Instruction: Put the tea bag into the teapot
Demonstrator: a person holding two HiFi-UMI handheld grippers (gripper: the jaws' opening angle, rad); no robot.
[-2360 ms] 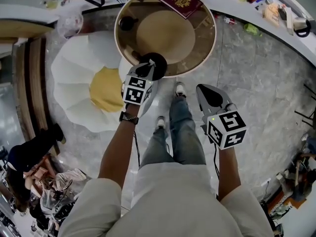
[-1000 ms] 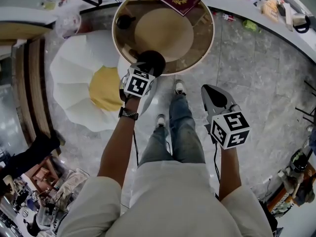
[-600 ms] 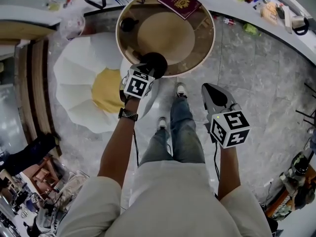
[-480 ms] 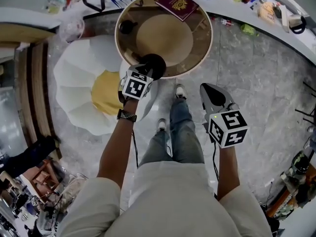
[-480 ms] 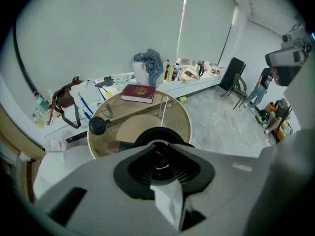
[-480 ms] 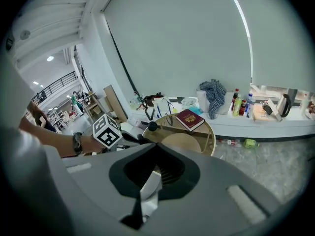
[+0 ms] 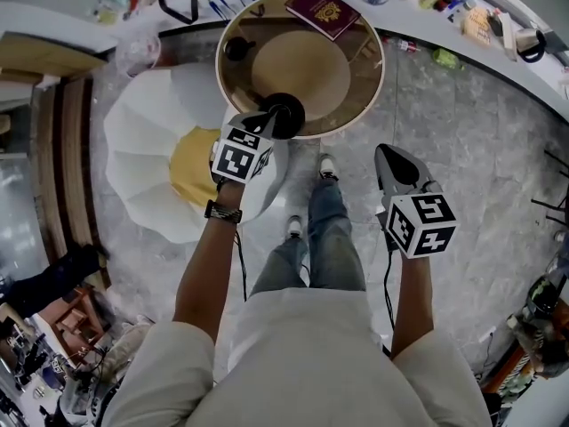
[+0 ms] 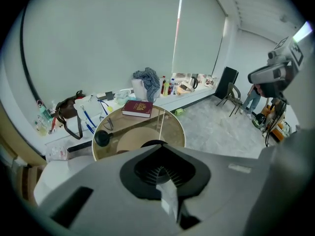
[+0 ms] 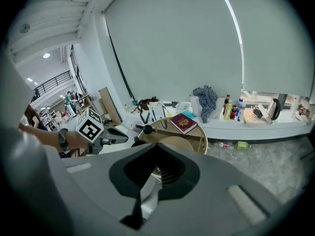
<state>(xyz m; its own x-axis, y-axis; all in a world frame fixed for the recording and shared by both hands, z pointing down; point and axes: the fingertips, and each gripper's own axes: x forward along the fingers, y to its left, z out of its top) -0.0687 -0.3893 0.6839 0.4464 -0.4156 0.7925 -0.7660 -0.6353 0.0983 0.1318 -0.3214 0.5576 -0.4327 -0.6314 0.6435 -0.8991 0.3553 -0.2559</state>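
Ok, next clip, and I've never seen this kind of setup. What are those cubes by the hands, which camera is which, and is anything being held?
There is no robot here. A standing person holds a two-jaw tool in each hand, the left gripper and the right gripper; the marker cubes are parts of them. The head view looks steeply down from the person's head. The other two cameras ride on the grippers and look along their jaws. Ahead is a round glass-topped table with a pale rim. On it lie a dark red book and a small black round object with a handle. Another black round object sits by the left gripper. Both pairs of jaws look closed and empty. No tea bag shows.
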